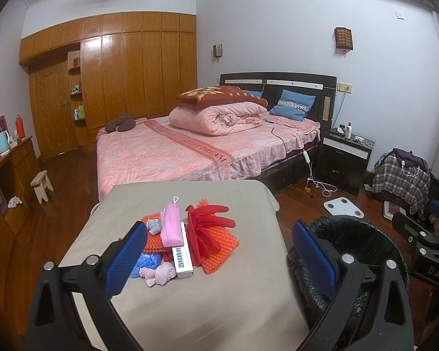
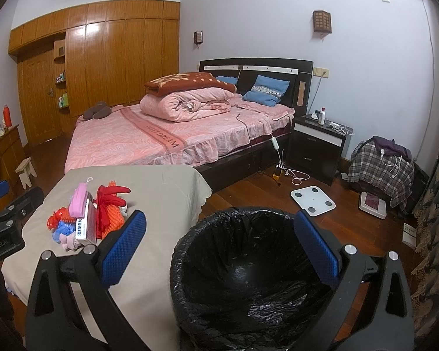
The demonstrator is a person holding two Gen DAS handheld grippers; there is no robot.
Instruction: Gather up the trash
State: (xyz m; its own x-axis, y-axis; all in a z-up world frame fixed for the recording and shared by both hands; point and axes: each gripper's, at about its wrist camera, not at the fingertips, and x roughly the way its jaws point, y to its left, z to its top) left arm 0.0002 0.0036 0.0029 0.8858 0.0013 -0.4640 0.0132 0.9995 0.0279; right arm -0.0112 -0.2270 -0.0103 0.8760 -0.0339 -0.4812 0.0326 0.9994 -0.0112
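A heap of trash lies on a table under a beige cloth point(image 1: 219, 298): a pink pack point(image 1: 171, 225), red gloves point(image 1: 208, 231), orange bubble wrap point(image 1: 221, 251), a white box point(image 1: 183, 259), blue wrap point(image 1: 147, 263) and pink scraps point(image 1: 158, 273). My left gripper point(image 1: 219, 254) hovers open above the table's near side, just short of the heap. A bin lined with a black bag point(image 2: 248, 275) stands on the floor right of the table. Over its mouth my right gripper point(image 2: 222, 248) hangs open and holds nothing. The same heap point(image 2: 87, 216) shows at the left in the right wrist view.
A bed with a pink cover point(image 1: 190, 149) stands behind the table. A dark nightstand point(image 2: 319, 146), cables, a white scale point(image 2: 312, 198) and a plaid-covered pile point(image 2: 380, 172) sit on the wooden floor to the right. A wooden sideboard point(image 1: 5, 187) and small stool point(image 1: 42, 185) are at left.
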